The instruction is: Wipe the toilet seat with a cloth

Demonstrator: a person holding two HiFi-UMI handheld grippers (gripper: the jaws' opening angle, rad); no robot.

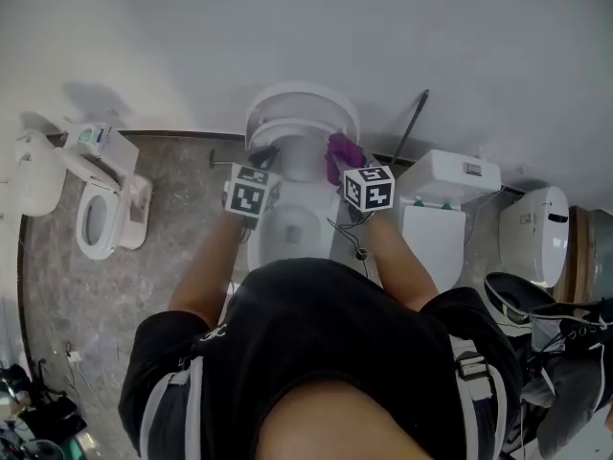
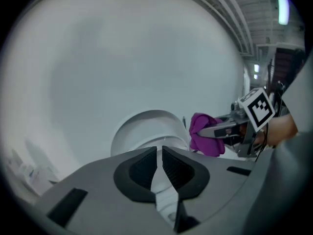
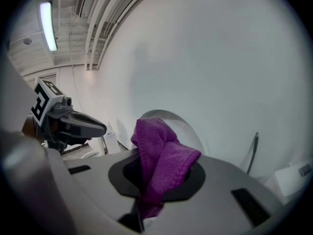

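A white toilet (image 1: 292, 223) stands against the wall right below me, its round lid (image 1: 302, 113) raised. My right gripper (image 1: 343, 164) is over the right side of the seat and is shut on a purple cloth (image 1: 342, 149). In the right gripper view the cloth (image 3: 164, 163) sticks up out of the jaws of that gripper (image 3: 156, 175). My left gripper (image 1: 261, 158) hovers over the left side of the seat. In its own view the left gripper (image 2: 159, 155) is shut with nothing between its pads, and the lid (image 2: 146, 129) and the cloth (image 2: 204, 135) lie ahead.
More white toilets stand on the floor, one at the left (image 1: 101, 214) and two at the right (image 1: 436, 218) (image 1: 532, 228). A dark rod (image 1: 412, 123) leans on the wall to the right. Dark bags (image 1: 565, 353) lie at the far right.
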